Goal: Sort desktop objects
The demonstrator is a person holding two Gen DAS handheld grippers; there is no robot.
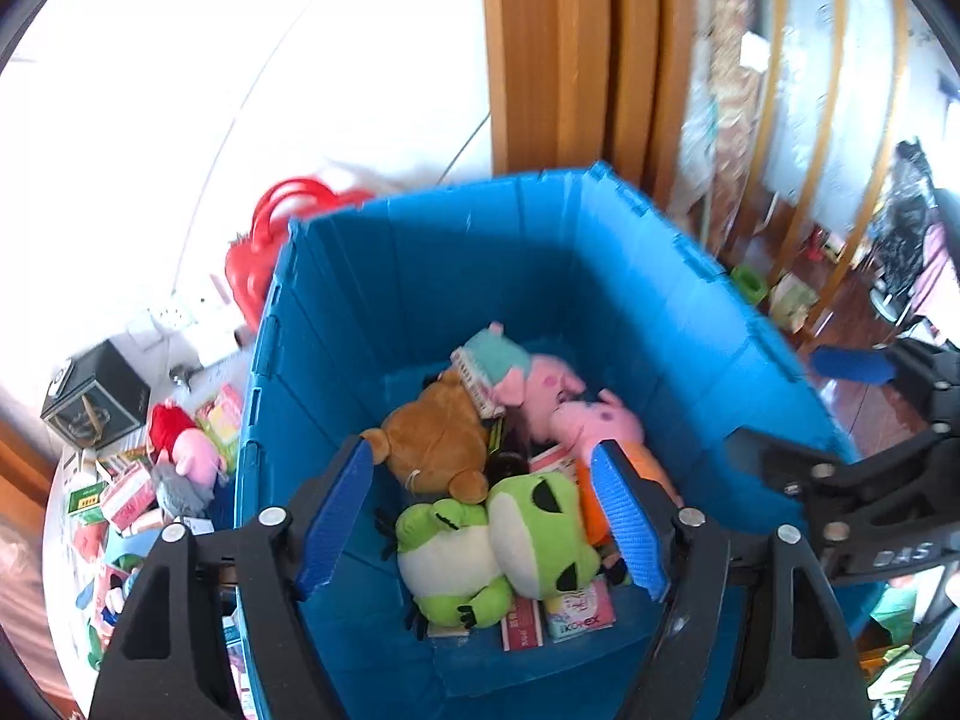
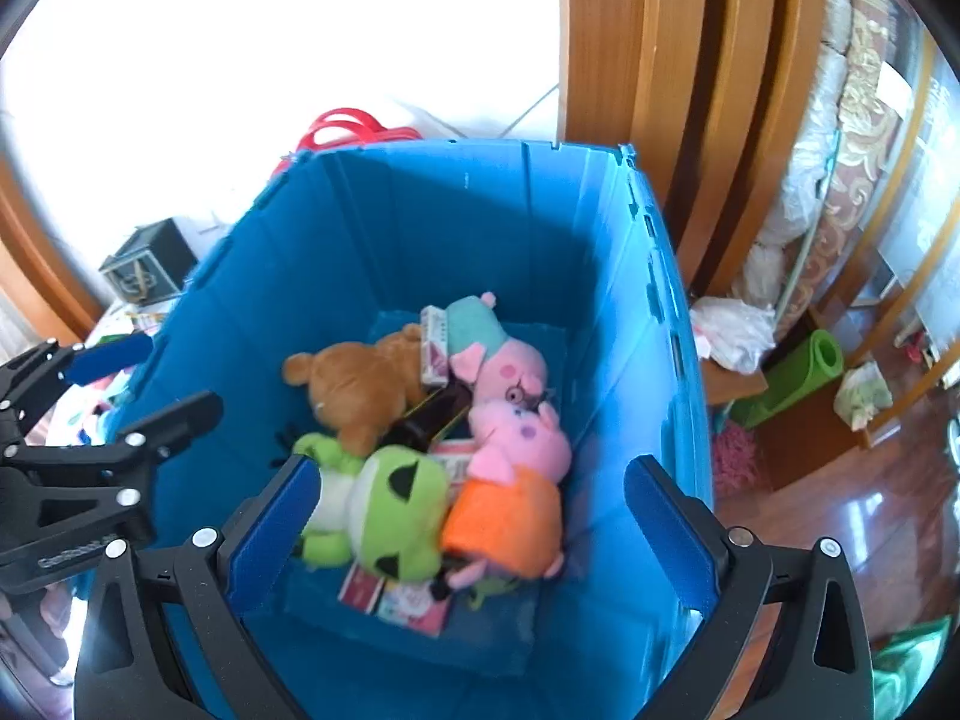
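**Both grippers held apart and empty above the blue crate of toys**

Left gripper (image 1: pixel 483 516): blue pads are spread wide, nothing clamped. The green frog plush (image 1: pixel 510 546) is framed between the fingers but lies well below, on the crate floor. Right gripper (image 2: pixel 474 531): jaws are spread to their widest, nothing held; the orange-dressed pink pig plush (image 2: pixel 510 480) and the frog are seen between the fingers, also down on the floor, not touched.

Blue crate (image 1: pixel 420 276) contents, as seen from both wrists: a brown bear plush (image 1: pixel 438 444) is lying against the frog, a second pink pig with a teal hat (image 1: pixel 516 372) is behind it, a dark bottle (image 2: pixel 429 420) is wedged between bear and pigs, and flat packets (image 1: pixel 576 609) are under the toys.

Only in the left wrist view: unsorted items on the table left of the crate, i.e. a red-dressed pig plush (image 1: pixel 180 438), small boxes (image 1: pixel 123 495), a dark cube-shaped box (image 1: pixel 96 396); the right gripper is seen at the right edge, beside the crate wall. Only in the right wrist view: wooden floor right of the crate with a green rolled mat (image 2: pixel 798 375) and white bags (image 2: pixel 735 330); the left gripper is seen at the left edge.

A red basket (image 1: pixel 270 240) is behind the crate's far left corner. The crate walls are tall; open room is left along the far wall and the near floor.
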